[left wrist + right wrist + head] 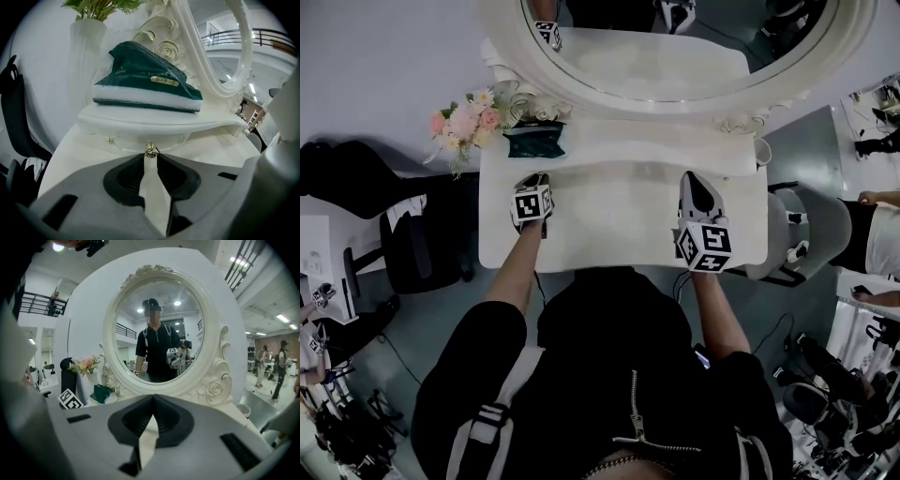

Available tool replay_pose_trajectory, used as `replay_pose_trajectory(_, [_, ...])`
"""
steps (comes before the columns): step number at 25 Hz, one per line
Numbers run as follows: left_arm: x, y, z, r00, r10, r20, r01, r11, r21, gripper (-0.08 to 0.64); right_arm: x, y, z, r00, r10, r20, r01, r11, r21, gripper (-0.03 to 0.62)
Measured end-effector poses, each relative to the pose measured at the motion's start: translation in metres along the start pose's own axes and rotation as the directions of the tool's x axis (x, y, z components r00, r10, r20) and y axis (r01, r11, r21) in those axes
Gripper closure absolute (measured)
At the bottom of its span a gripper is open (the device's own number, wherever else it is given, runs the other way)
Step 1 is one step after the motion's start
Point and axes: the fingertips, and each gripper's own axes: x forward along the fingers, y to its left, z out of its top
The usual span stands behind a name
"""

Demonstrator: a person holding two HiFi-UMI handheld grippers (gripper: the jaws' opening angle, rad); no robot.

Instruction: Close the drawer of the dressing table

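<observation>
L gripper (150,158) tilted down, jaws a crack apart, drawer knob (150,149) at tips; R gripper (153,400) near-level, jaws together, empty.

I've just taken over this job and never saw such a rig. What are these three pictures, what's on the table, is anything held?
No robot: a person holds a hand-held gripper in each hand. The head view looks down from the person's head at a white dressing table with a mirror. The other two views come from a camera on each gripper, looking along its jaws. Flowers and a green tissue pack stand at the table's back left. The left hand-held gripper has its jaws slightly apart at the brass knob of the drawer; whether they pinch it I can't tell. The right hand-held gripper is shut and empty, facing the mirror.
</observation>
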Motion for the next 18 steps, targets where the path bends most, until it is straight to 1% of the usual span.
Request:
replay_pose_trajectory(3, [-0.008, 0.0, -0.002, 1.0, 0.028, 0.002, -0.028, 0.999, -0.016, 0.472, -0.002, 0.0, -0.001, 1.0, 0.008, 0.004, -0.008, 1.0, 0.004, 0.592])
replay_pose_trajectory(4, [-0.011, -0.003, -0.005, 1.0, 0.025, 0.002, -0.025, 1.0, -0.013, 0.495, -0.002, 0.001, -0.002, 1.0, 0.012, 0.005, -0.012, 1.0, 0.005, 0.592])
replay_pose_trajectory(6, [-0.018, -0.012, -0.013, 1.0, 0.01, 0.004, -0.01, 1.0, 0.007, 0.5, -0.003, 0.003, -0.003, 1.0, 0.022, 0.005, -0.022, 1.0, 0.007, 0.592])
replay_pose_trajectory(8, [-0.028, -0.021, -0.016, 1.0, -0.007, 0.025, 0.006, 1.0, 0.024, 0.521, -0.001, 0.007, -0.003, 0.999, 0.039, 0.007, -0.039, 0.999, 0.005, 0.592])
replay_pose_trajectory(10, [-0.039, -0.029, -0.01, 0.998, -0.021, 0.064, 0.019, 0.999, 0.03, 0.55, 0.002, 0.013, -0.002, 0.998, 0.062, 0.014, -0.062, 0.998, -0.001, 0.592])
replay_pose_trajectory(13, [-0.059, -0.045, 0.011, 0.989, -0.049, 0.143, 0.043, 0.998, 0.043, 0.554, 0.008, 0.022, -0.002, 0.995, 0.095, 0.021, -0.095, 0.995, -0.007, 0.592])
replay_pose_trajectory(15, [-0.074, -0.059, 0.028, 0.976, -0.071, 0.205, 0.058, 0.996, 0.072, 0.554, 0.01, 0.028, -0.003, 0.993, 0.115, 0.024, -0.115, 0.993, -0.009, 0.592])
replay_pose_trajectory(18, [-0.096, -0.083, 0.061, 0.948, -0.113, 0.299, 0.076, 0.988, 0.133, 0.554, 0.013, 0.036, 0.001, 0.99, 0.136, 0.034, -0.136, 0.991, -0.015, 0.592])
